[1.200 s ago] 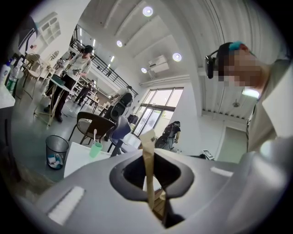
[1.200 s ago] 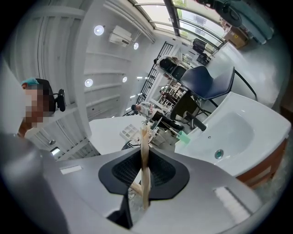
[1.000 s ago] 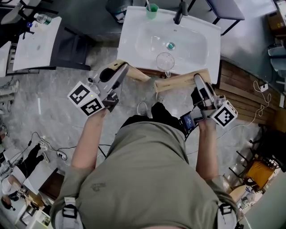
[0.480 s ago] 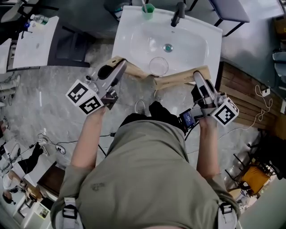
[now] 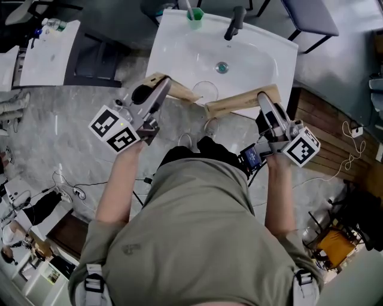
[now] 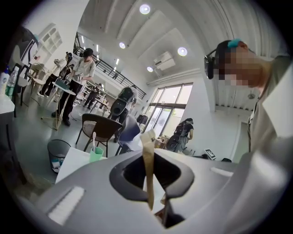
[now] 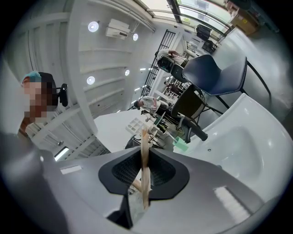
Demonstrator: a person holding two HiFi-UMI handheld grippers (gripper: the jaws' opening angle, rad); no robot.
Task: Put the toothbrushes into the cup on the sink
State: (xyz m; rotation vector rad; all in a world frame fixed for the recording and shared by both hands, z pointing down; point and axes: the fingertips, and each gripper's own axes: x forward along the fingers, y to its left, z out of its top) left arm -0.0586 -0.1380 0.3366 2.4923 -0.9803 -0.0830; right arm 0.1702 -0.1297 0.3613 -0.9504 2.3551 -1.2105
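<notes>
A green cup (image 5: 194,18) stands at the back left corner of the white sink (image 5: 275,45), with one toothbrush (image 5: 188,7) upright in it. The cup (image 6: 96,154) also shows in the left gripper view, and small (image 7: 181,145) in the right gripper view beside the black faucet (image 7: 194,131). My left gripper (image 5: 196,97) is shut, its wooden jaws pressed flat together with nothing between them, tips at the sink's front rim. My right gripper (image 5: 210,110) is shut the same way and holds nothing, its tips close to the left one's. No loose toothbrush shows.
The black faucet (image 5: 233,21) stands at the sink's back edge. A second white sink (image 5: 45,54) and a dark chair (image 5: 96,60) are at the left, a blue chair (image 5: 305,12) behind, and wooden decking (image 5: 323,131) at the right. Cables lie on the floor. People stand far off.
Both grippers have stayed shut and close together. In the head view the sink has slid a little lower, so the jaw tips now lie over its front rim.
</notes>
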